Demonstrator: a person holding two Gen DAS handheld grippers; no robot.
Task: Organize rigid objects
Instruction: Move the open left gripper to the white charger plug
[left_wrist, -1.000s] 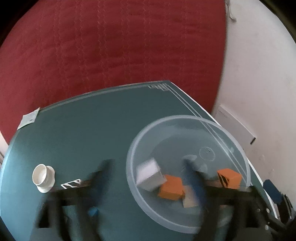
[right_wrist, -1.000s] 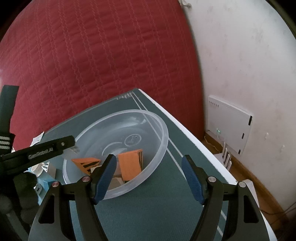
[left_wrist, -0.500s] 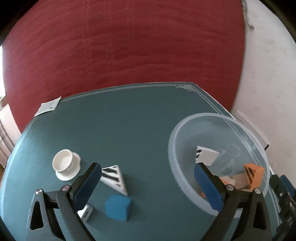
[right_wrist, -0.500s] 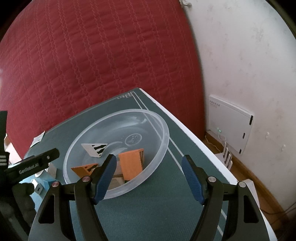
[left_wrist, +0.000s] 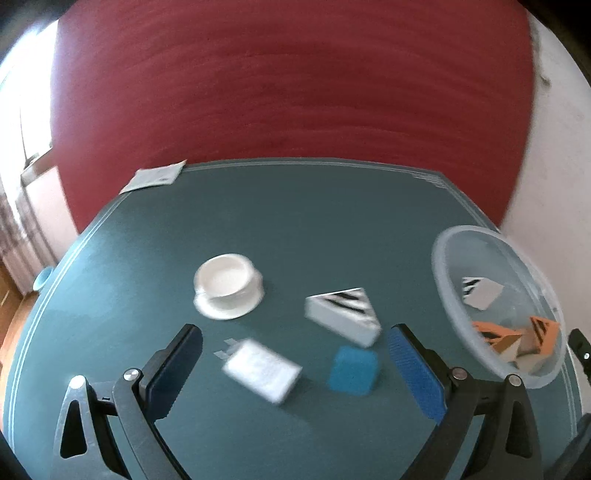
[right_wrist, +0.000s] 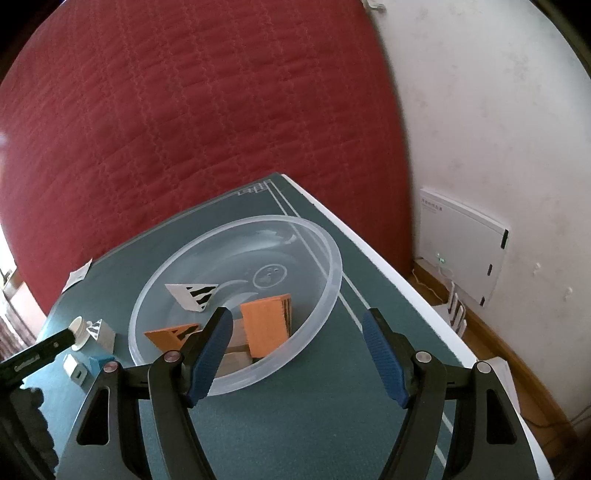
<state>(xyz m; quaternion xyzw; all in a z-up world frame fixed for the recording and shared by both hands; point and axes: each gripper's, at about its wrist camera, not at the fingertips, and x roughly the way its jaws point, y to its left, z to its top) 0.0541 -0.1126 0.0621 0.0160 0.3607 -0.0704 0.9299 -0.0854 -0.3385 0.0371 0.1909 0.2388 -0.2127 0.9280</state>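
Note:
My left gripper (left_wrist: 295, 354) is open and empty above the green table. Between its fingers lie a white flat block (left_wrist: 262, 369) and a blue cube (left_wrist: 354, 370). Beyond them sit a white striped wedge (left_wrist: 343, 314) and a white round cup piece (left_wrist: 228, 285). The clear plastic bowl (left_wrist: 448, 273) at the right holds a white striped wedge (right_wrist: 192, 295), orange blocks (right_wrist: 266, 326) and a plain wooden block. My right gripper (right_wrist: 297, 350) is open and empty over the bowl's near rim (right_wrist: 332, 295).
A red quilted cover (right_wrist: 184, 110) hangs behind the table. A paper slip (left_wrist: 155, 177) lies at the table's far left corner. A white wall and a white router box (right_wrist: 461, 243) are to the right, beyond the table edge (right_wrist: 406, 284).
My left gripper has swung left, away from the bowl, to over the loose blocks. A white striped wedge now lies in the bowl. The right gripper has stayed still.

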